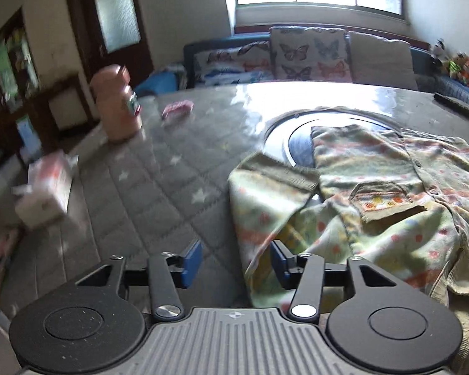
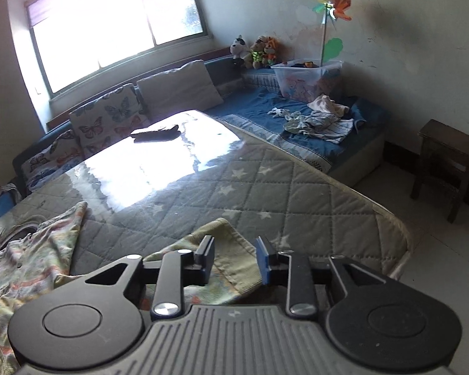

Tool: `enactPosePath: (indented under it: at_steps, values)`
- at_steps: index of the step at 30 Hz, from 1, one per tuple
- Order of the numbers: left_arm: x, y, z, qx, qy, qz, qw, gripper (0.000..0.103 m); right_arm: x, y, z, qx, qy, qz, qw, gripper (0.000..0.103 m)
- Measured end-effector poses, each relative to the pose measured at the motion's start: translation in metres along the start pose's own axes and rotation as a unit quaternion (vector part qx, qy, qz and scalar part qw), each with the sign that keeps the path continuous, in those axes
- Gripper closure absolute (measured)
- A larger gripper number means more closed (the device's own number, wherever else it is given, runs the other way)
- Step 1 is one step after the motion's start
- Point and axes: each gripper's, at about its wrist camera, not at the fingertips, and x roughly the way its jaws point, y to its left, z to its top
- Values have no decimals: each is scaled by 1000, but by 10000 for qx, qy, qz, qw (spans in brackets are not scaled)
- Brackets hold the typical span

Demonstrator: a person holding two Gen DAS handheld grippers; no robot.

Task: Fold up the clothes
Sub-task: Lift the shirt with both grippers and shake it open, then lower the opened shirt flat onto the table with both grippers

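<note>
Both grippers, left (image 1: 236, 264) and right (image 2: 235, 261), had fingers spread, gripping nothing, each over a sleeve of the shirt (image 1: 390, 187) lying unfolded on the table (image 1: 156, 168).

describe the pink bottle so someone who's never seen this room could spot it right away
Start at the big table under a grey quilted star-print cover. Look to its far left corner, away from the floral shirt. The pink bottle stands upright there, the tallest thing on the table, with a wide cap and a small label on its side.
</note>
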Motion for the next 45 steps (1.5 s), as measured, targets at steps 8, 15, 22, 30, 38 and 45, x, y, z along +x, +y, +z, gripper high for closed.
enactPosePath:
  at_steps: [8,15,22,30,38,45]
  values:
    - [40,-31,14,1038,-63,105,9945,30,31,41,-8,-482,331,597,9965,52]
    - [62,-36,11,1592,-83,309,9867,16,51,50,-13,-614,568,604,9947,41]
    - [73,8,21,382,-163,908,9950,15,62,55,-17,-881,479,522,9936,27]
    - [83,94,16,-1548,213,1223,9801,12,70,66,-17,-1141,445,434,9915,21]
    - [86,125,-4,-1923,490,1915,9612,13,73,71,-17,-1237,450,425,9904,17]
    - [82,104,4,-1451,321,1804,9723,13,74,74,-18,-1276,456,390,9900,15]
